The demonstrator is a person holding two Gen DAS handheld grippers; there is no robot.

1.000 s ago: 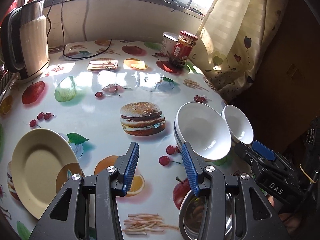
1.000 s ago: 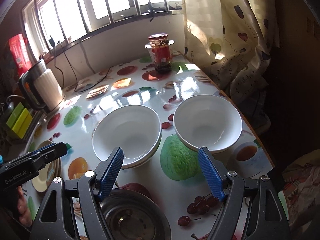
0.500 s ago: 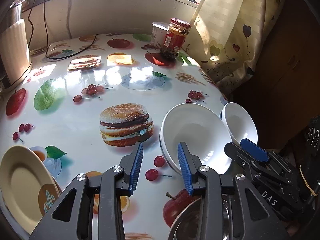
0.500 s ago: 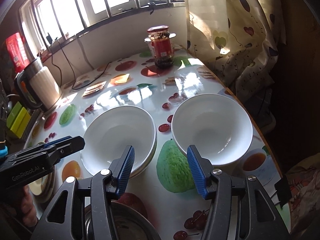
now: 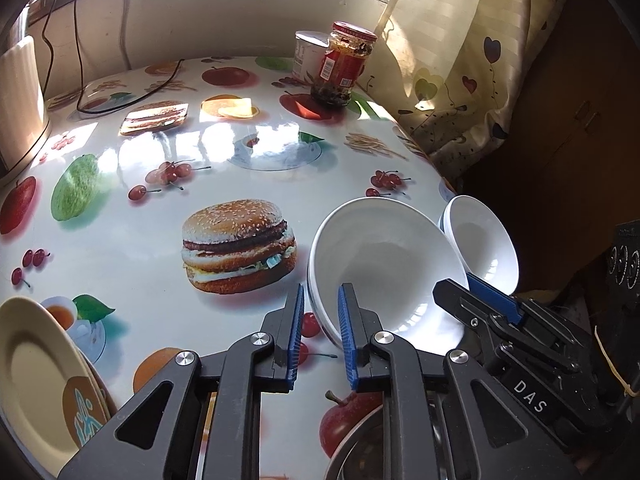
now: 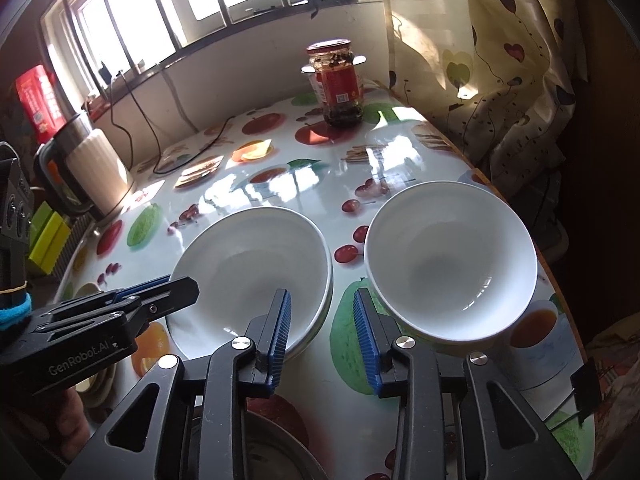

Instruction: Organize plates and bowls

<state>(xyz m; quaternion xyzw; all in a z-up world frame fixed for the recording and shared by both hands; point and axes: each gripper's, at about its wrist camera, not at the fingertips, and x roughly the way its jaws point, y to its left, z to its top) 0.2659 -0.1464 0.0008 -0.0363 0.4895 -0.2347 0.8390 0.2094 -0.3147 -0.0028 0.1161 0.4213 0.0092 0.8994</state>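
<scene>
Tabletop (image 5: 120, 240): left gripper (image 5: 320, 332) straddles bowl rim (image 5: 320, 300) (narrowly parted).

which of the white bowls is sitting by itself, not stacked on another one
The right bowl, nearest the curtain. It stands alone on the table, while the left bowl has a second rim under it, so it is nested in another.

Steel bowl (image 5: 362, 446) mostly hidden behind hand-held gripper arms; beige plate (image 5: 38, 380) cut off at left edge.
</scene>
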